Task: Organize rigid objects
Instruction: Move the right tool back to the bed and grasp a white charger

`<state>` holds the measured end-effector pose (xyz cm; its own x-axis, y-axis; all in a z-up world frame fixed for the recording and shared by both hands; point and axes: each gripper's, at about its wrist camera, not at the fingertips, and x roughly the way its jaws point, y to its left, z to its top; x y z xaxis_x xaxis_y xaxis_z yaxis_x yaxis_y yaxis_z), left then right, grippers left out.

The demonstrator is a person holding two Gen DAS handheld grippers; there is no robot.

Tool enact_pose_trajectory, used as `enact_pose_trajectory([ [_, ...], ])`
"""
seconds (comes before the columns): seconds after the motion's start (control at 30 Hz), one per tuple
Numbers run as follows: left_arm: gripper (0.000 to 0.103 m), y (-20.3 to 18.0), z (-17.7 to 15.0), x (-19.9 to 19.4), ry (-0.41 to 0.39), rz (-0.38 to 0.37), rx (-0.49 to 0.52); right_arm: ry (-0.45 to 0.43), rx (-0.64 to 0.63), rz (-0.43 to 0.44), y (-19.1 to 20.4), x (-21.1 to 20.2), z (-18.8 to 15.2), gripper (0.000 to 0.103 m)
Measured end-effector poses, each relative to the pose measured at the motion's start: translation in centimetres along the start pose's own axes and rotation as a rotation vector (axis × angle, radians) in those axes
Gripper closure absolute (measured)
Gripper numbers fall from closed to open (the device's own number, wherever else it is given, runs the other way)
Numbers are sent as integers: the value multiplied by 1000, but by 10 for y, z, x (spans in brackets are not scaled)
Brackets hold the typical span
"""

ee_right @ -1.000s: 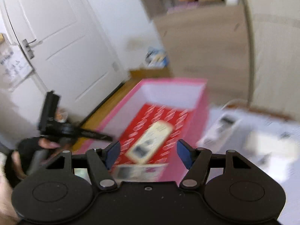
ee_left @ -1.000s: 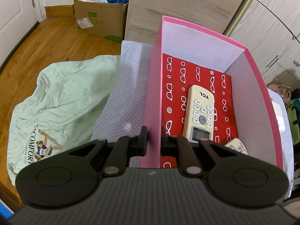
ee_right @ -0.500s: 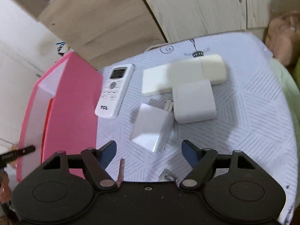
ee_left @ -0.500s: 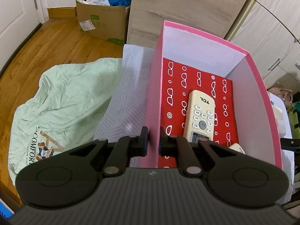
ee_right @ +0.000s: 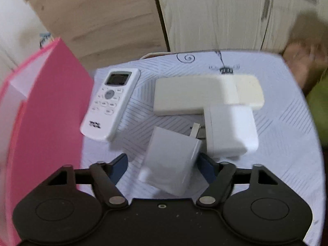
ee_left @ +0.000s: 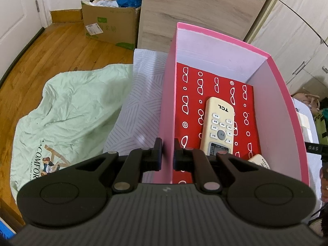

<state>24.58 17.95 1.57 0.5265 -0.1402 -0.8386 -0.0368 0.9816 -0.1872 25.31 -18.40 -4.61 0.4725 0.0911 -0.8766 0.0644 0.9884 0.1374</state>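
Observation:
My left gripper [ee_left: 166,155] is shut on the left wall of the pink box [ee_left: 168,102]. On the box's red patterned floor lie a cream TCL remote [ee_left: 219,127] and part of a second remote [ee_left: 259,162]. In the right wrist view my right gripper [ee_right: 163,164] is open, its fingers on either side of a white plug adapter [ee_right: 172,160] lying on the striped cloth. Beyond it lie a white TCL remote [ee_right: 111,104], a second white adapter [ee_right: 229,131] and a long cream block [ee_right: 207,95]. The pink box [ee_right: 41,123] stands to the left.
A pale green bag [ee_left: 67,119] lies left of the box on the wood floor. A cardboard box [ee_left: 110,26] and a wooden board [ee_left: 201,8] stand behind. Cabinet doors [ee_right: 225,14] back the cloth-covered surface [ee_right: 287,143].
My right gripper swung away from the box to the loose items and moved down and forward around the white plug adapter. My left gripper keeps its hold on the box wall.

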Motion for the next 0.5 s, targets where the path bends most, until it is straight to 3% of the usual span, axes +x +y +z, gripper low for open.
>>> enact_pose_trajectory([
  [0.1, 94, 2, 0, 0, 1, -5, -6, -8, -4, 30, -3, -2, -2, 40],
  [0.23, 94, 5, -1, 0, 0, -11, -14, -25, 88, 80, -14, -7, -3, 41],
  [0.5, 94, 4, -1, 0, -1, -9, -14, -23, 87, 147, -17, -16, -5, 42],
])
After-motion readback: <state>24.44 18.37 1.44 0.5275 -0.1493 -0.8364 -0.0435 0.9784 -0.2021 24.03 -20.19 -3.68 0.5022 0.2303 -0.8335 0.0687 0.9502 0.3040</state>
